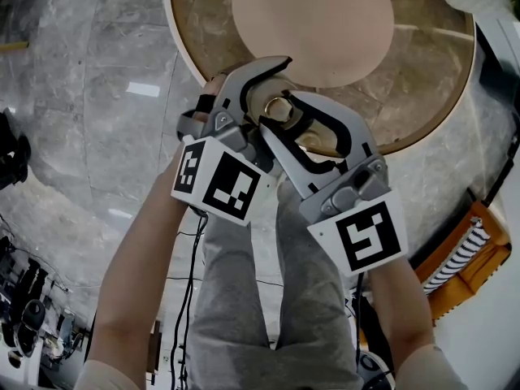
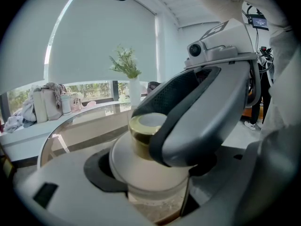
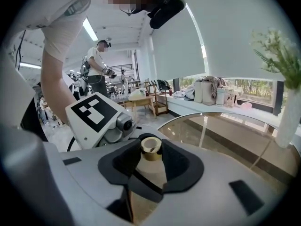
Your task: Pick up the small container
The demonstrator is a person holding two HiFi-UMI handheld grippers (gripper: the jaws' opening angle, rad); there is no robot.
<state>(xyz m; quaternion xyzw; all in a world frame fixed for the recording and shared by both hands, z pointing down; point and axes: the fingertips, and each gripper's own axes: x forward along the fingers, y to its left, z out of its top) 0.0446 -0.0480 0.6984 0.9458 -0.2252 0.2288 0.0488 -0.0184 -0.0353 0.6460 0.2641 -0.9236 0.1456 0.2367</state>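
The left hand-held gripper (image 2: 155,192) is clasping the small container (image 2: 141,166) by its glass body, mostly hidden in the head view; the right hand-held gripper (image 3: 151,150) is pinching its gold cap at the edge of the worktop (image 1: 422,96), its base unseen.

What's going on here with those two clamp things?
A person is working two handheld grippers at the edge of a round brown table. The left gripper appears to clasp a small clear glass jar with a white lid. The right gripper has its jaws on either side of the lid's gold knob; whether they squeeze it is unclear.
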